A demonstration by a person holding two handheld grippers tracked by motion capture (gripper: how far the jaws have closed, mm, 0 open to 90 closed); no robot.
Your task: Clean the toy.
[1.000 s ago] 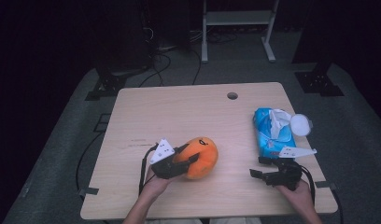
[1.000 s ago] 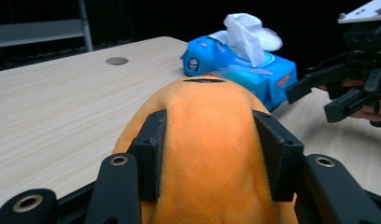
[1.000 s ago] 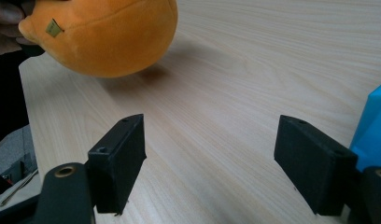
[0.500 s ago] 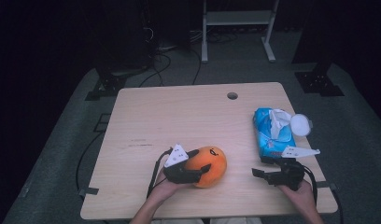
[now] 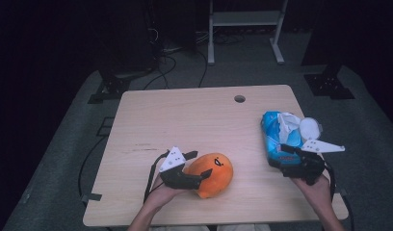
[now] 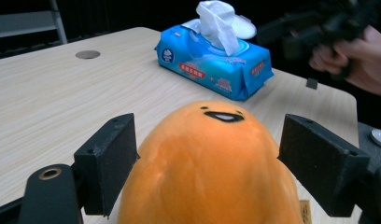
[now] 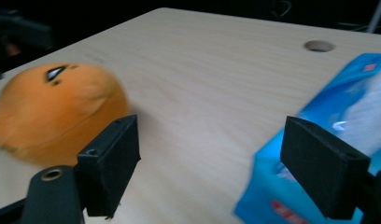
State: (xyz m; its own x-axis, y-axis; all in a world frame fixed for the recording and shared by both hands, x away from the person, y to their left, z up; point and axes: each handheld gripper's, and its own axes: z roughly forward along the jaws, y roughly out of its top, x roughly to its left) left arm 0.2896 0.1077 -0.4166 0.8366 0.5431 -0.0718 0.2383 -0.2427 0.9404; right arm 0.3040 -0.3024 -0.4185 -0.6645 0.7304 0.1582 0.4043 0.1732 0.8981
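An orange egg-shaped plush (image 5: 217, 169) with a small black face lies on the wooden table (image 5: 185, 120) near its front edge. My left gripper (image 5: 204, 177) is open and straddles it from the left. In the left gripper view the plush (image 6: 207, 168) fills the gap between the two wide-set jaws of that gripper (image 6: 207, 154). A blue wipes pack (image 5: 277, 137) with a white tissue sticking out lies at the right. My right gripper (image 5: 280, 159) is open at the pack's near end. In the right gripper view the pack (image 7: 319, 154) lies by the right jaw.
A round cable hole (image 5: 240, 98) sits near the table's far edge. The pack's white flip lid (image 5: 310, 129) hangs open close to the table's right edge. Dark floor with cables and stand legs surrounds the table.
My left gripper and the orange plush have shifted together a little to the right and toward the front edge. The right gripper has stayed by the wipes pack.
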